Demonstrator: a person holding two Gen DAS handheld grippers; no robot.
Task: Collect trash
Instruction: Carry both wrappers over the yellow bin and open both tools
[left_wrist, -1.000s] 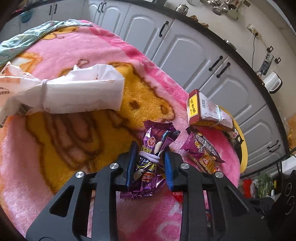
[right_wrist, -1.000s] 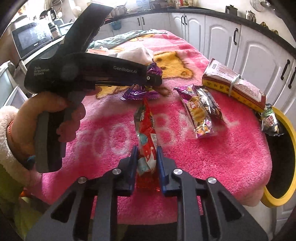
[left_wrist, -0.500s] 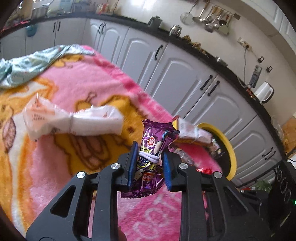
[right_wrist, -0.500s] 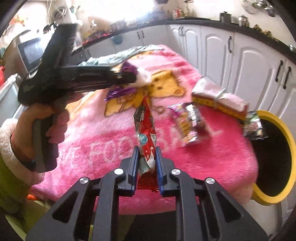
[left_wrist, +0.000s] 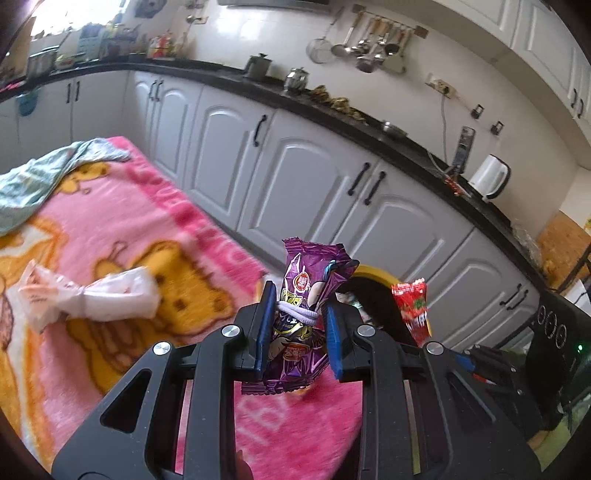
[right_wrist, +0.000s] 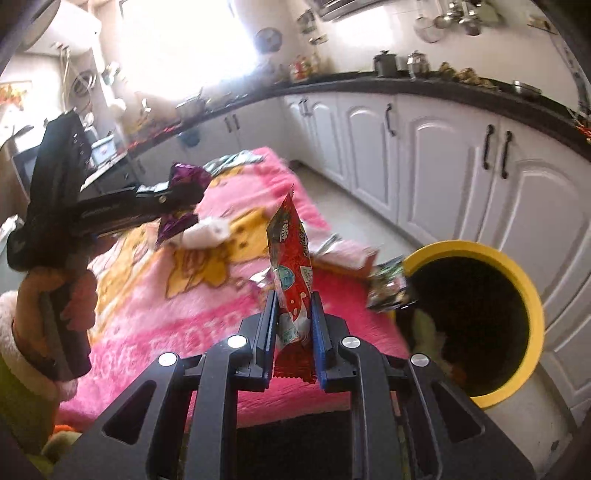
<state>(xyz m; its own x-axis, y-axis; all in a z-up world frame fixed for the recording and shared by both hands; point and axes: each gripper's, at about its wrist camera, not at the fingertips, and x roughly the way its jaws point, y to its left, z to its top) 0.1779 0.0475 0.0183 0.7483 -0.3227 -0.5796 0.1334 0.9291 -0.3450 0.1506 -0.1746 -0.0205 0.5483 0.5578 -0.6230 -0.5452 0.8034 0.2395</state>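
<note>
My left gripper (left_wrist: 297, 314) is shut on a purple snack wrapper (left_wrist: 306, 280) tied with a white band, held up above the pink blanket (left_wrist: 122, 229). It also shows in the right wrist view (right_wrist: 181, 192). My right gripper (right_wrist: 293, 314) is shut on a red snack wrapper (right_wrist: 291, 258), lifted above the blanket's front edge. The red wrapper also shows in the left wrist view (left_wrist: 412, 306). A yellow-rimmed bin (right_wrist: 517, 280) stands to the right of the table, with a dark wrapper (right_wrist: 388, 288) hanging at its near rim.
A white knotted plastic bag (left_wrist: 92, 295) lies on the blanket. A green cloth (left_wrist: 44, 173) lies at the far end. Silver wrappers and a box (right_wrist: 332, 251) lie blurred near the bin. White cabinets (left_wrist: 295, 177) run along the wall.
Both grippers have risen off the blanket with their wrappers and tilted upward. The right one has shifted toward the yellow bin.
</note>
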